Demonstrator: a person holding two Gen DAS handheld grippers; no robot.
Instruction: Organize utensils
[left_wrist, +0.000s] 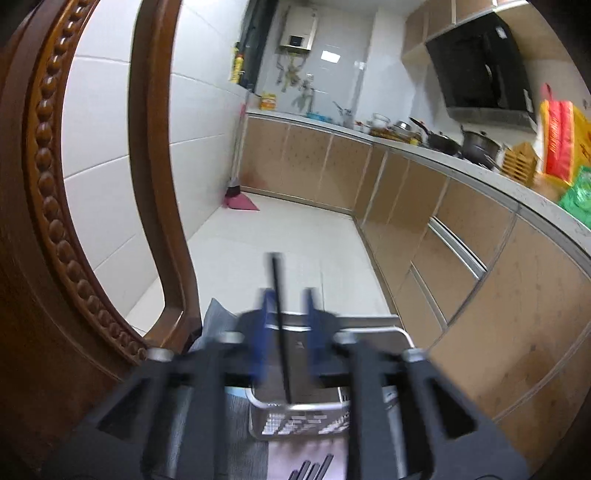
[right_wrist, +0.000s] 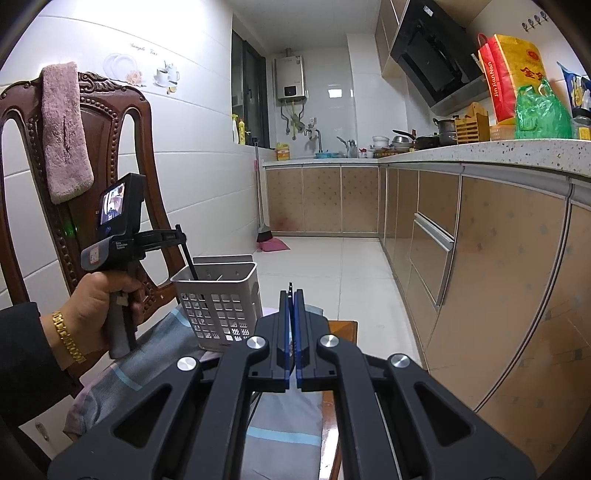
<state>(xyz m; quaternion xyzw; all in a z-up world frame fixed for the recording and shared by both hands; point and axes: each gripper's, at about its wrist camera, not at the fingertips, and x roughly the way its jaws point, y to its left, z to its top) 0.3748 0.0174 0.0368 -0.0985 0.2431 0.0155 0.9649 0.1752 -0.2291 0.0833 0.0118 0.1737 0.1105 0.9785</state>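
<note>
Left gripper (left_wrist: 286, 306) motion-blurred in own wrist view; blue pads smeared, contact with black chopstick (left_wrist: 280, 325) between them not readable. Chopstick's lower end hidden inside white utensil basket (left_wrist: 295, 421). Basket's near wall half covered by gripper arms. More dark sticks (left_wrist: 310, 470) cut off by bottom edge, possibly chopsticks. In right wrist view, thin dark tip (right_wrist: 291, 288) pokes past right gripper (right_wrist: 291, 295); rest hidden between closed pads. Wooden chair (right_wrist: 122, 122) partly hidden behind pink towel (right_wrist: 64, 129).
</note>
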